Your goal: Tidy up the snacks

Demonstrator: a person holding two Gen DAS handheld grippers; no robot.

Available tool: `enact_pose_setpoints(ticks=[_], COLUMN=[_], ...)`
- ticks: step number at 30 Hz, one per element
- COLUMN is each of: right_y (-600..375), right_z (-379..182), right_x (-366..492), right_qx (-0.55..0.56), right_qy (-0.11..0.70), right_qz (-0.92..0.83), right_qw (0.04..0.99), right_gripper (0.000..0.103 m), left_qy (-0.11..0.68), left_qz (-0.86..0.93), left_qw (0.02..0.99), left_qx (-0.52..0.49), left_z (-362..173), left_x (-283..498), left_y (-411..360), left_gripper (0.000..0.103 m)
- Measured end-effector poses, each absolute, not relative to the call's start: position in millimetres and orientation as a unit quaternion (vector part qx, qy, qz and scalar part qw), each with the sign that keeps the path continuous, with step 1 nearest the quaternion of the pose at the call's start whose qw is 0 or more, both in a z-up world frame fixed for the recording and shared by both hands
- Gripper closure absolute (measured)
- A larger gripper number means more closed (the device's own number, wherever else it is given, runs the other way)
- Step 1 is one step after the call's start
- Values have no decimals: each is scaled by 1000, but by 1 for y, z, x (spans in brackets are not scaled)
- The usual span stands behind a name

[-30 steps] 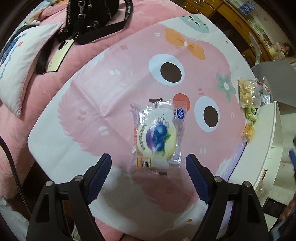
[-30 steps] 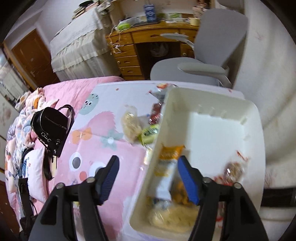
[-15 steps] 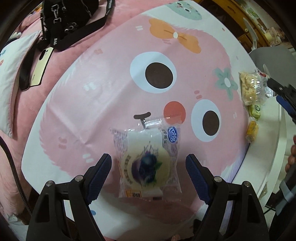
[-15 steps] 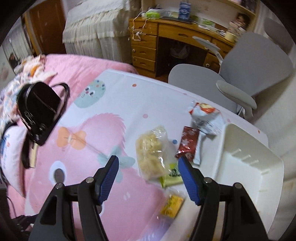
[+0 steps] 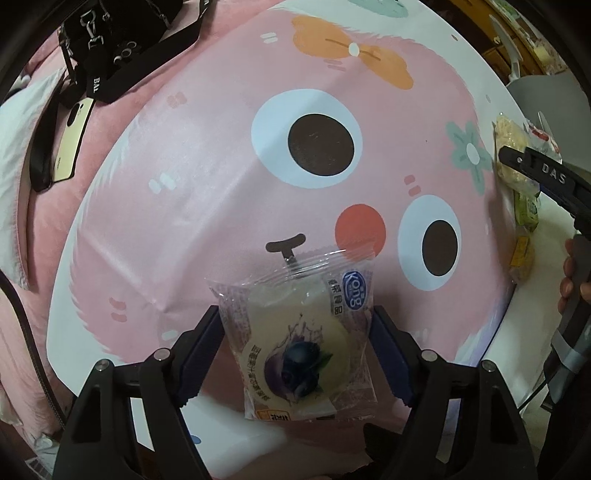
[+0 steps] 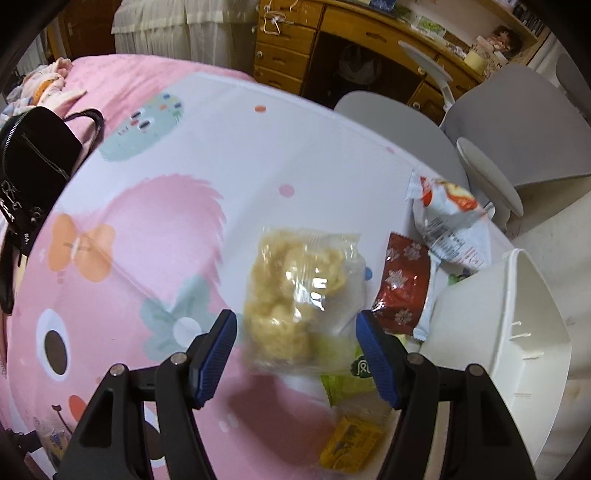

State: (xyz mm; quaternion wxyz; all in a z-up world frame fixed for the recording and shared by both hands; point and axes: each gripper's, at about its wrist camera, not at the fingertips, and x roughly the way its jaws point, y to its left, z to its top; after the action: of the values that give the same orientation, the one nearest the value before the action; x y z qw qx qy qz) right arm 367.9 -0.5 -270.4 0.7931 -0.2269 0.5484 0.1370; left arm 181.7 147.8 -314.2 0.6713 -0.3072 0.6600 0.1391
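Observation:
A clear packet with a blueberry pastry [image 5: 299, 343] lies on the pink cartoon tablecloth [image 5: 207, 206]. My left gripper [image 5: 294, 314] points down over it, and its jaws are closing with the packet between them, the pads at the wrapper's side edges. In the right wrist view, my right gripper [image 6: 296, 319] hangs open above a clear bag of yellow puffs [image 6: 299, 288], which shows between its fingers. Beside that bag lie a red snowflake packet [image 6: 402, 291], a white-and-red chip bag [image 6: 448, 221], a green packet [image 6: 347, 380] and a small yellow packet [image 6: 351, 443].
A white plastic bin [image 6: 517, 332] stands at the table's right end. A black handbag [image 6: 33, 155] and a phone [image 5: 70, 147] lie on the pink bed to the left. A grey chair [image 6: 517, 122] and a wooden desk [image 6: 295, 33] stand behind the table.
My left gripper has come down over the blueberry packet and its fingers have narrowed around it. My right gripper has swung from over the white bin to above the bag of puffs.

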Motion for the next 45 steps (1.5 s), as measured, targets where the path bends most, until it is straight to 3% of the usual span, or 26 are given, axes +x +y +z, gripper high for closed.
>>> enact_pose_setpoints(ticks=[10,15,21,45], right_y=[2,-3,-9,-71], right_z=[-280,-279,-275,-214], right_x=[371,373,370,288], right_qx=[-236,-216,-194,-1], right_qy=[553,565,582,687], right_qz=[141,149,160,224], right_qw=[787,782,774,692], right_gripper=[36,53,58,60], left_qy=[657,654,650,610], left_qz=[135,130,135,115], left_qw=[681,685,686,738], left_qx=[-293,-294,-298,-264], left_z=[-307,-305,-302,-240], left_x=[187,184,179,157], left_y=[139,135,133,72], left_gripper=[53,56,57,57])
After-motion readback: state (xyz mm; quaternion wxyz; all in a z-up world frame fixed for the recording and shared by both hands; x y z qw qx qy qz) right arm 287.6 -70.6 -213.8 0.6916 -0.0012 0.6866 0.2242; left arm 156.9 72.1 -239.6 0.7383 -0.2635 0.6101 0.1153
